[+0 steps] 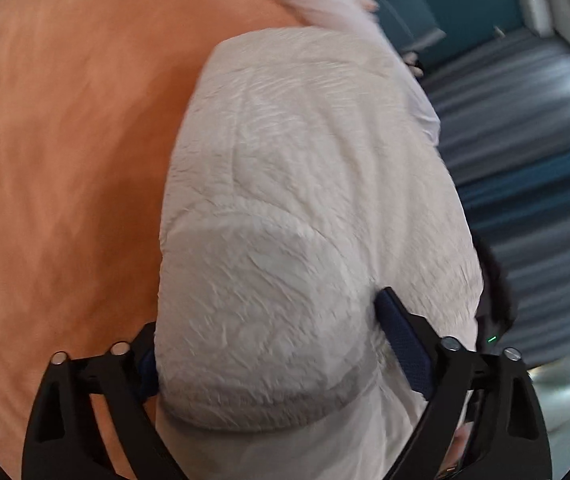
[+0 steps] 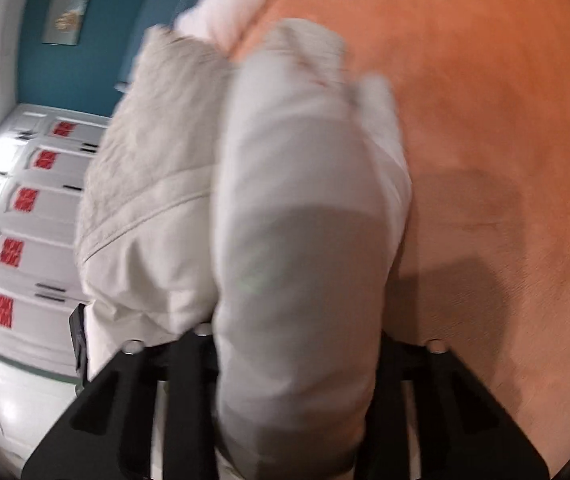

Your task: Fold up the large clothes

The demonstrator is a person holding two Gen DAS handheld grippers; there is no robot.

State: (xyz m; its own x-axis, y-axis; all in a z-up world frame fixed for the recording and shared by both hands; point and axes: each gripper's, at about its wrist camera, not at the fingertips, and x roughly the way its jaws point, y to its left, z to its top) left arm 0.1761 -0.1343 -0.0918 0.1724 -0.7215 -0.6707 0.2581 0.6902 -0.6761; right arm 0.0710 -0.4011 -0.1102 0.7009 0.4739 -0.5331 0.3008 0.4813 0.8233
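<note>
A large white fleecy garment [image 1: 309,168] lies bunched on an orange-covered surface [image 1: 65,140]. A thick rounded fold of it fills the wide gap of my left gripper [image 1: 273,344]. Its blue pads [image 1: 403,344] touch the fold on both sides. In the right wrist view a smoother fold of the same garment [image 2: 301,208] runs up between the jaws of my right gripper [image 2: 297,328], which is shut on it. The cloth hides the right gripper's fingertips. A fleecier part [image 2: 153,152] hangs to the left of that fold.
The orange surface [image 2: 485,120] spreads to the right in the right wrist view. Beyond its edge are a teal wall [image 2: 85,60], white cabinets with red labels [image 2: 25,200] and a striped blue floor [image 1: 525,160]. A dark object with a green light [image 1: 493,320] sits by the garment's right edge.
</note>
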